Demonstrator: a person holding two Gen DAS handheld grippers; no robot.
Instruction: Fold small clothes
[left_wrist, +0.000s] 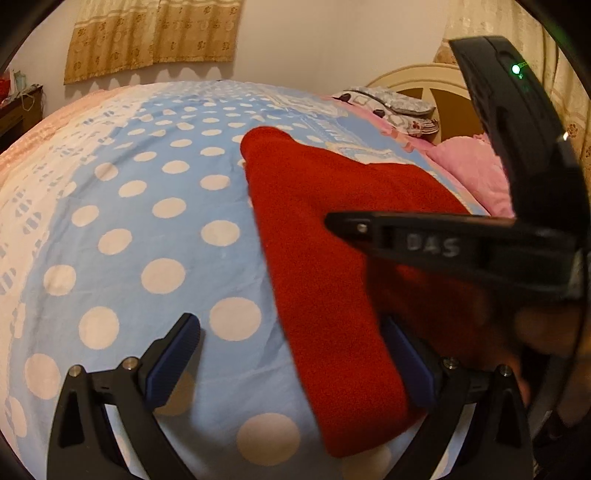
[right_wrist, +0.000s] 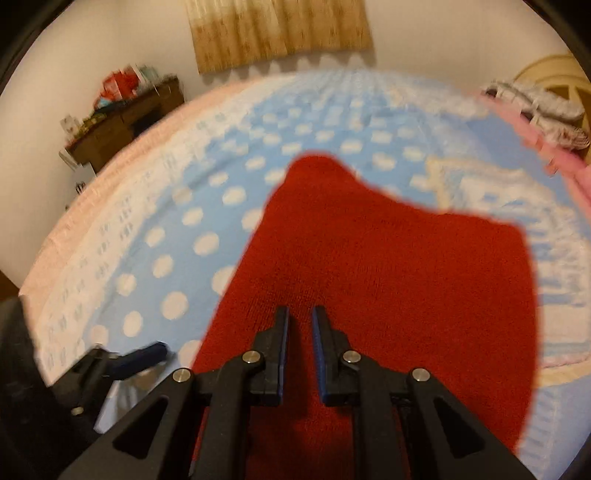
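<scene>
A red knitted garment (left_wrist: 325, 240) lies on the blue bedspread with white dots (left_wrist: 140, 221). It also shows in the right wrist view (right_wrist: 388, 266). My left gripper (left_wrist: 291, 343) is open wide at the garment's near left edge; its left finger (left_wrist: 173, 362) rests on the bedspread and the garment's edge covers part of its right finger (left_wrist: 410, 365). My right gripper (right_wrist: 300, 325) is over the garment with its fingers a narrow gap apart and nothing between them. It appears in the left wrist view (left_wrist: 461, 240) over the garment's right side.
Patterned pillows (left_wrist: 395, 103) and a pink blanket (left_wrist: 476, 173) lie at the bed's head on the right. A dark wooden cabinet (right_wrist: 122, 122) with clutter stands beyond the bed's left side. A curtain (right_wrist: 280, 29) hangs on the far wall.
</scene>
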